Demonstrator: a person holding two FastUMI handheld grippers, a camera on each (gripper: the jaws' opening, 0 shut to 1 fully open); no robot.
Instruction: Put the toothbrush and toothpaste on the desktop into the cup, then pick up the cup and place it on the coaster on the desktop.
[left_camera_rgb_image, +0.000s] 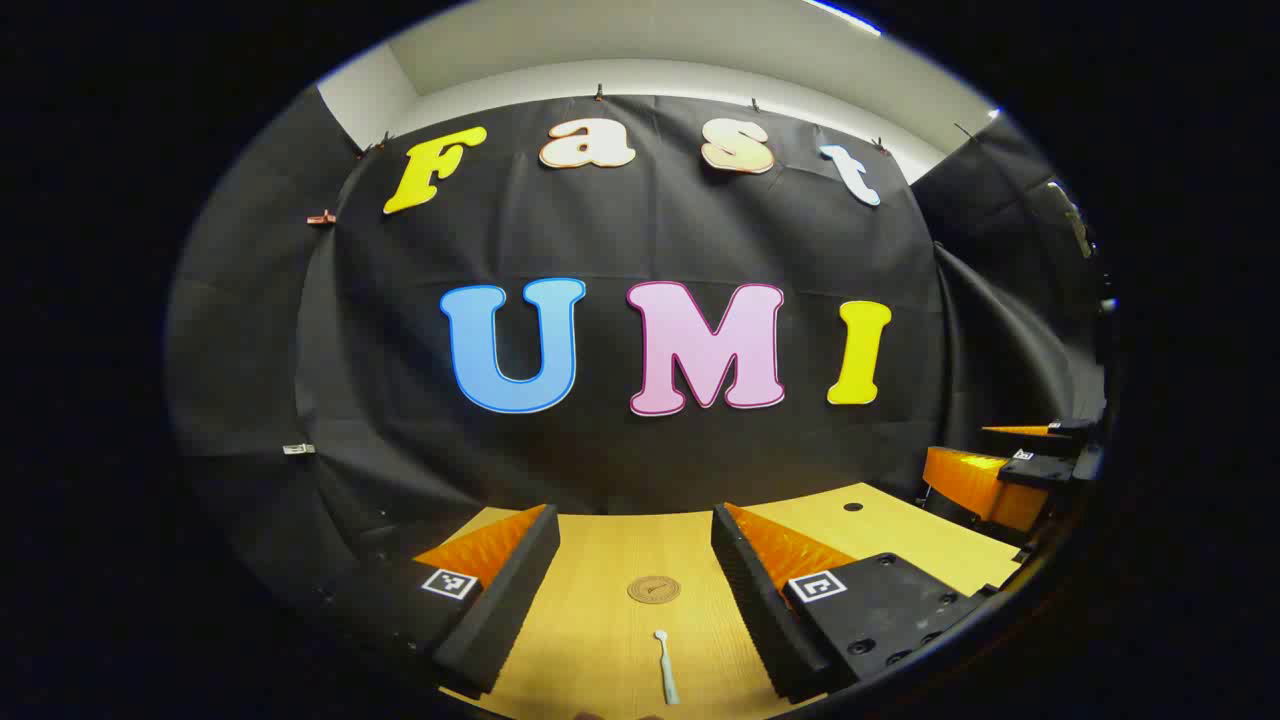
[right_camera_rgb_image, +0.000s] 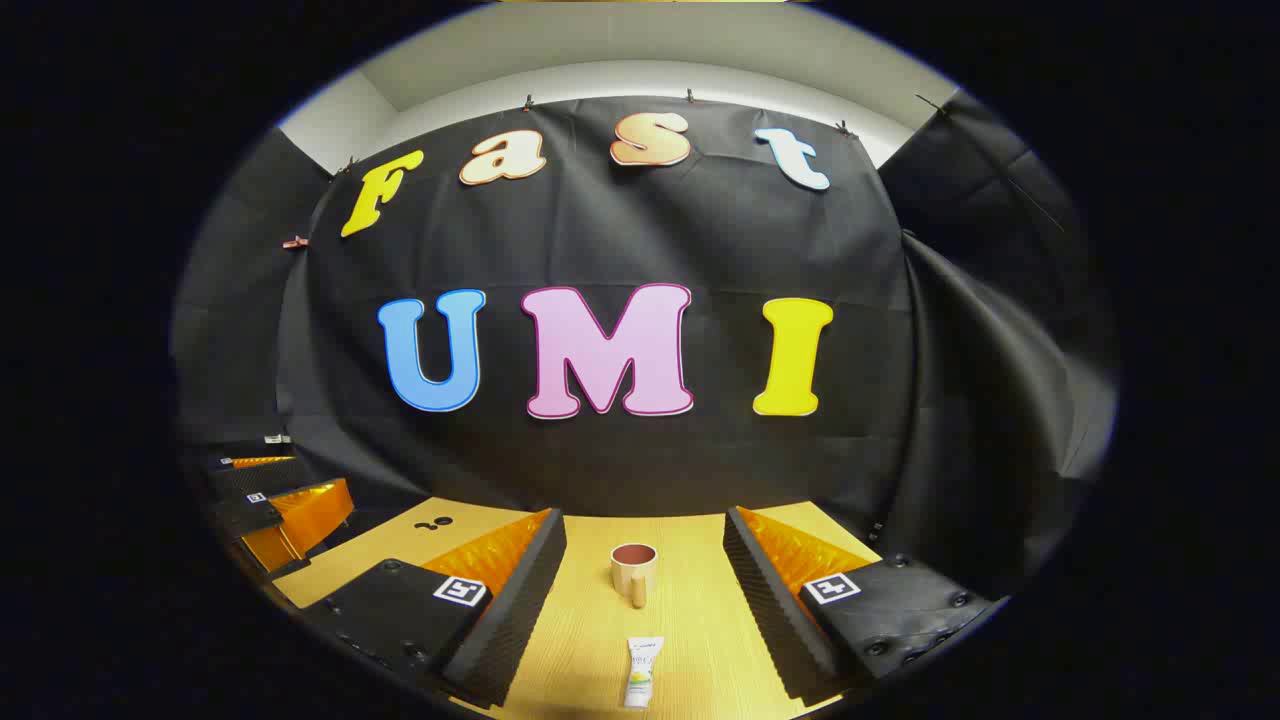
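Left gripper view: I am holding my left gripper (left_camera_rgb_image: 635, 600) above the bench (left_camera_rgb_image: 600, 560) with its fingers wide apart and nothing between them. The toothbrush (left_camera_rgb_image: 665, 667) is lying flat on the bench at 6 o'clock, between my fingers. The coaster (left_camera_rgb_image: 654, 589) is sitting just past it toward 12 o'clock, bare. The right gripper (left_camera_rgb_image: 1020, 470) is showing at 3 o'clock, well apart. The lower end of the toothbrush is running close to the view's edge, so I cannot make out its whole length.

Right gripper view: I am holding my right gripper (right_camera_rgb_image: 645, 600) with its fingers apart, gripping nothing. The toothpaste (right_camera_rgb_image: 642, 672) is lying on the bench at 6 o'clock, cap end nearest me. The cup (right_camera_rgb_image: 633, 571) is standing upright beyond it, toward 12 o'clock, handle facing me. Its inside is too dark to check fully, though nothing is sticking out.

Judged progress: no step is done. Both items are waiting on the bench, the cup is not on the coaster, and every step is left.
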